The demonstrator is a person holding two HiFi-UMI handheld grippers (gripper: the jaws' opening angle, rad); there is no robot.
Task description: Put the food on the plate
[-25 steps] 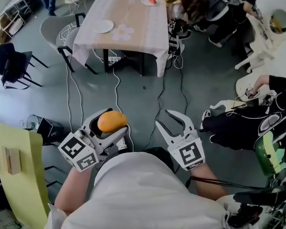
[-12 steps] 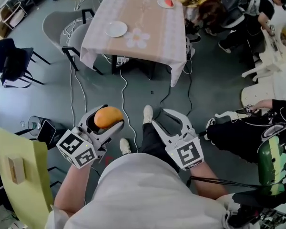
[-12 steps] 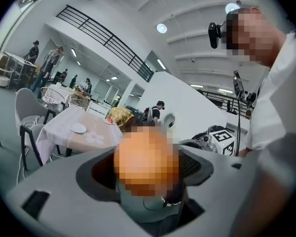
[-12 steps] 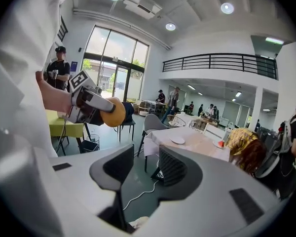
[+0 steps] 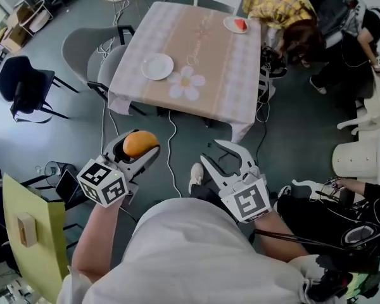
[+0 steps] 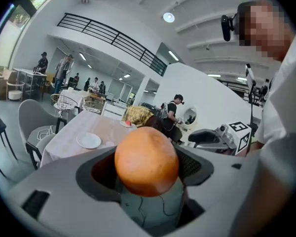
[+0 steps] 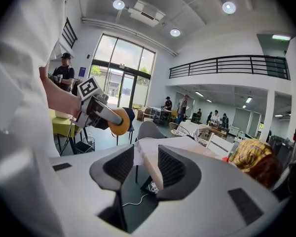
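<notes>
Firmly, the left tongs [image 5: 137,152] clasp the orange fruit [image 5: 140,142] between them; the right tongs [image 5: 214,152] gape empty.

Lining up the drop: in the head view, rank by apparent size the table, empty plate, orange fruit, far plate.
1. table
2. empty plate and orange fruit look alike; the fruit is nearer the camera, so unranked
3. far plate

head view: overhead, steeply down | gripper views: low, level, forward | shared: table [image 5: 202,49]
</notes>
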